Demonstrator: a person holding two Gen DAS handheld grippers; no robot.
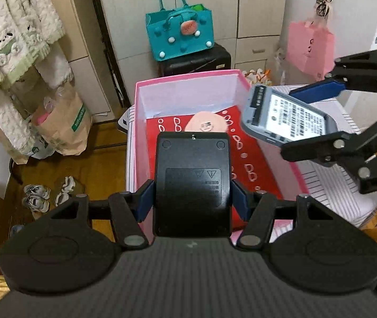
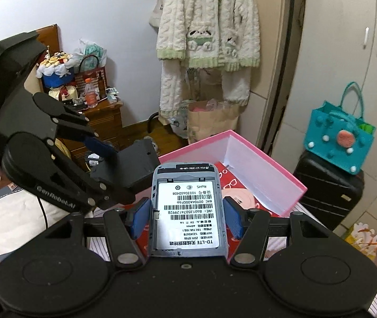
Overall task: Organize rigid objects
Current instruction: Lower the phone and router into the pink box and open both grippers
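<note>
Left wrist view: black device (image 1: 192,185) pinched in left gripper (image 1: 192,198), long axis running toward far wall of pink box (image 1: 188,75), directly above box interior; nearer arm for dropping.

Right wrist view: grey router (image 2: 187,212) clamped in right gripper (image 2: 187,218), hanging over near edge of box (image 2: 265,159).

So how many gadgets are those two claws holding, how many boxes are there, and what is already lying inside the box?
Handheld devices held in grippers: 2, the flat black plastic device in the left gripper and the grey label-backed wireless router in the right gripper.
Open pink cardboard boxes: 1.
Items in the box: 2, a red patterned pouch and a pale pink oval piece.
Total: 5.
</note>
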